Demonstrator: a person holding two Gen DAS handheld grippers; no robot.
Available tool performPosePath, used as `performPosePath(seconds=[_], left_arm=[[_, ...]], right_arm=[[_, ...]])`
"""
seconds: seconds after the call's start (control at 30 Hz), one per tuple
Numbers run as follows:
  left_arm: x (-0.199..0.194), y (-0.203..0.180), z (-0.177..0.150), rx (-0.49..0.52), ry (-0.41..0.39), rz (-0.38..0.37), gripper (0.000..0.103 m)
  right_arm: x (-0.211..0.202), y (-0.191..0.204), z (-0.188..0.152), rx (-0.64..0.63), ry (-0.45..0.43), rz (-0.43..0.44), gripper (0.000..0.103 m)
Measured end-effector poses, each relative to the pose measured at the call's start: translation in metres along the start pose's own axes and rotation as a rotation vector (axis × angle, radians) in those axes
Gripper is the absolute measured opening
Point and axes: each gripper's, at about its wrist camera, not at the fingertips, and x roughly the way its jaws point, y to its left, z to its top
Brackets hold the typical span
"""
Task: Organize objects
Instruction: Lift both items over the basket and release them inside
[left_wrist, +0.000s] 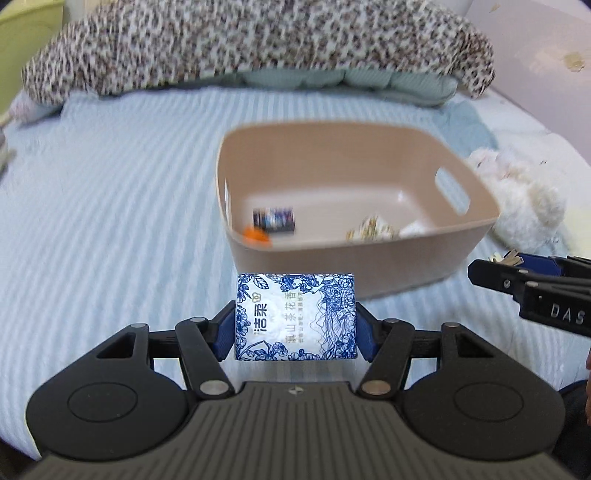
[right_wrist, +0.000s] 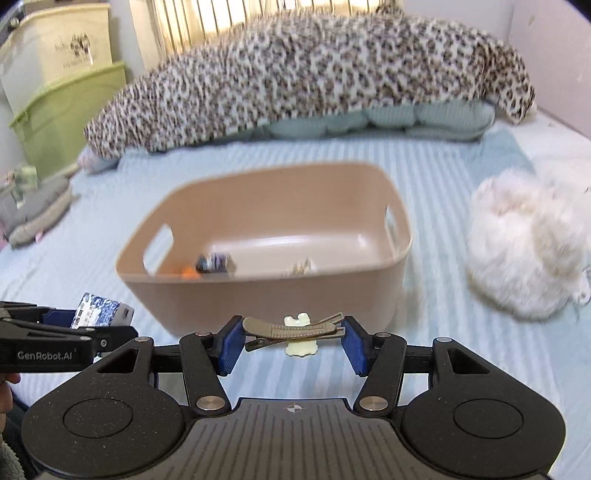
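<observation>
Striped blue bedsheet (right_wrist: 443, 177); leopard blanket (right_wrist: 295, 74); green bin (right_wrist: 66, 107) at left.

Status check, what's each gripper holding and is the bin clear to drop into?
Left gripper shut on tissue pack. Right gripper shut on hair clip. Beige bin just ahead, open top, few small items inside. Nothing blocking.

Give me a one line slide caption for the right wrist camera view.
Right gripper holds a hair clip before a tan bin on the bed, left gripper alongside holding a tissue pack.
</observation>
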Motion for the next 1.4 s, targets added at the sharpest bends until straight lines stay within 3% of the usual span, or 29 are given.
performPosePath(seconds=[0.27,0.5,0.83,1.03,1.13,1.27,1.4], left_arm=[[-0.015,-0.017,0.037,0.032,-0.120,0.020,0.064],[0.018,-0.022,0.068,0.024,-0.107,0.066,0.064],[0.092,-0.015,0.081,0.003,0.032,0.132,0.064],[0.105,-0.018,0.075,0.021,0.084,0.119,0.065],[0.098,-0.019,0.073,0.030,0.074,0.101,0.066],[0.079,-0.021,0.073,0.021,0.045,0.099,0.083],[0.058,-0.025,0.072,0.038,0.031,0.129,0.084]], right_arm=[[-0.007,0.002,0.045,-0.007,-0.113,-0.006,0.054],[0.008,0.009,0.072,-0.043,-0.143,-0.035,0.054],[0.076,0.014,0.064,-0.086,0.028,-0.090,0.054],[0.098,0.008,0.048,-0.068,0.137,-0.105,0.053],[0.091,0.007,0.048,-0.070,0.136,-0.111,0.062],[0.071,0.007,0.055,-0.091,0.101,-0.122,0.077],[0.051,0.005,0.061,-0.083,0.103,-0.121,0.087]])
